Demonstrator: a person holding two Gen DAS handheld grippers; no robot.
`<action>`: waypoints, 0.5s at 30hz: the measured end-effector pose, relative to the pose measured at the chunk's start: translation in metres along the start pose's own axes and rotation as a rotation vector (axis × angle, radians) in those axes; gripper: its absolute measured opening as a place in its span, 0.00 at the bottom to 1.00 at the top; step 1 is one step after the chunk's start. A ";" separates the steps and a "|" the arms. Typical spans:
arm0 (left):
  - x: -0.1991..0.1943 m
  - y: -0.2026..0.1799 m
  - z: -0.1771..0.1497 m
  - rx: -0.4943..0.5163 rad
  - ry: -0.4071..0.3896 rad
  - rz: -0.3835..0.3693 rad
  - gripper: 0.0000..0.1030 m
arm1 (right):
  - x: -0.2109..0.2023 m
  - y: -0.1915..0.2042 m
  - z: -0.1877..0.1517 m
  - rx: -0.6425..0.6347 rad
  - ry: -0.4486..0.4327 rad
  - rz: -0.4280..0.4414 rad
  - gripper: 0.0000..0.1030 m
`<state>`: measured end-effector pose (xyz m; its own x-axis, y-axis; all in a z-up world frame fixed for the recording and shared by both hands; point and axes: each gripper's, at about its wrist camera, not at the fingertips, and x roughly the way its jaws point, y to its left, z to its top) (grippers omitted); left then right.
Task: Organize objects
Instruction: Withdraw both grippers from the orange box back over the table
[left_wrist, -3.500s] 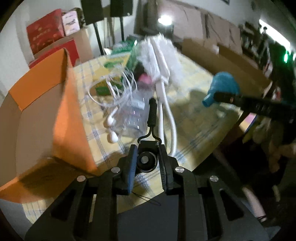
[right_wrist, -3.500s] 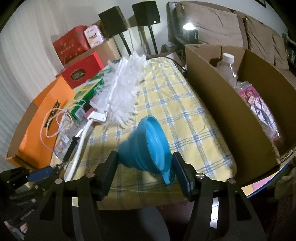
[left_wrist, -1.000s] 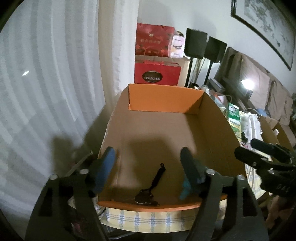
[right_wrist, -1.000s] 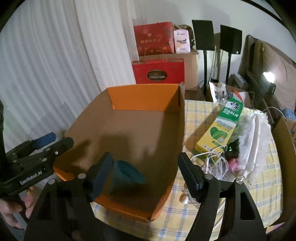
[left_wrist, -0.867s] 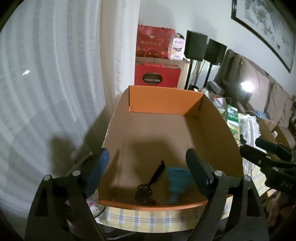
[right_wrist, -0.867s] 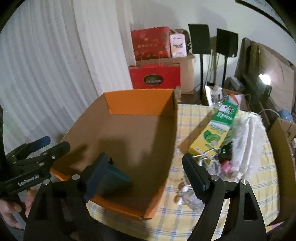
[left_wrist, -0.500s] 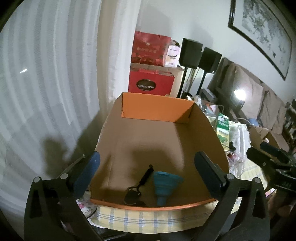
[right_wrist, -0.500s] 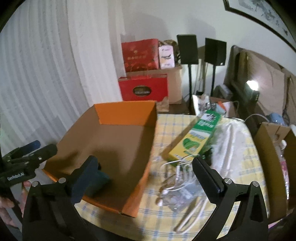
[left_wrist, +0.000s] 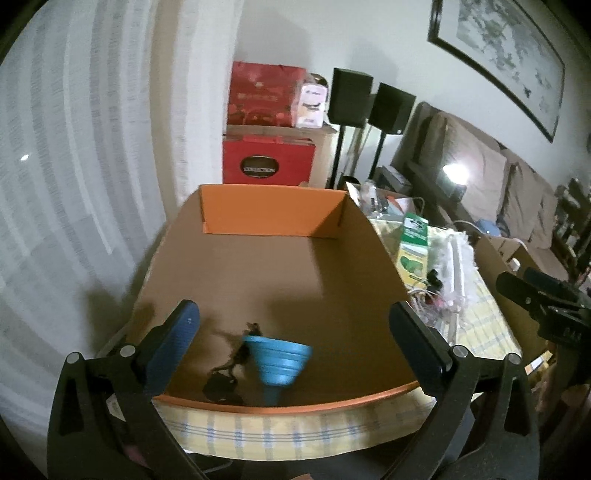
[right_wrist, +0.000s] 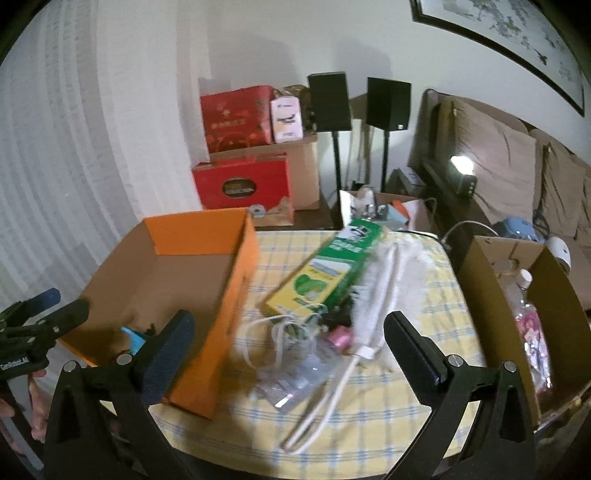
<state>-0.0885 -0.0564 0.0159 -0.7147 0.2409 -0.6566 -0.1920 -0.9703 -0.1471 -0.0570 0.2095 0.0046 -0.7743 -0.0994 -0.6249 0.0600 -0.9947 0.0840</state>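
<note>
An orange cardboard box (left_wrist: 273, 218) stands on the left of the checked table (right_wrist: 436, 295). A blue collapsible funnel (left_wrist: 277, 360) and a small black tool (left_wrist: 225, 373) lie on its floor near the front wall. My left gripper (left_wrist: 295, 339) is open and empty, held above the box's front. My right gripper (right_wrist: 288, 343) is open and empty, above a pile on the table: a green and yellow carton (right_wrist: 325, 273), a white duster (right_wrist: 391, 266), white cables (right_wrist: 269, 332) and a clear plastic bottle (right_wrist: 303, 373). The box (right_wrist: 207, 229) sits left of it.
A brown cardboard box (right_wrist: 524, 291) with a bottle and packets stands at the table's right edge. Red gift boxes (right_wrist: 240, 184), two black speakers (right_wrist: 328, 101) on stands and a sofa (right_wrist: 491, 155) stand behind. A white curtain (left_wrist: 74, 147) hangs at the left.
Both grippers let go of their objects into the orange box, opened wide and drew back. The right gripper has swung right, over the pile on the table.
</note>
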 end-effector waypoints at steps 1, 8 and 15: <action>0.001 -0.004 0.000 0.004 0.003 -0.007 0.99 | -0.001 -0.005 -0.001 0.005 0.000 -0.005 1.00; 0.009 -0.032 0.000 0.034 0.025 -0.057 0.99 | -0.002 -0.031 -0.004 0.037 0.007 -0.029 1.00; 0.021 -0.039 0.003 0.011 0.033 -0.069 0.99 | 0.015 -0.038 -0.010 0.038 0.047 -0.014 1.00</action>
<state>-0.0977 -0.0133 0.0101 -0.6768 0.3066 -0.6693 -0.2475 -0.9510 -0.1854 -0.0651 0.2458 -0.0159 -0.7441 -0.0872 -0.6623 0.0247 -0.9944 0.1032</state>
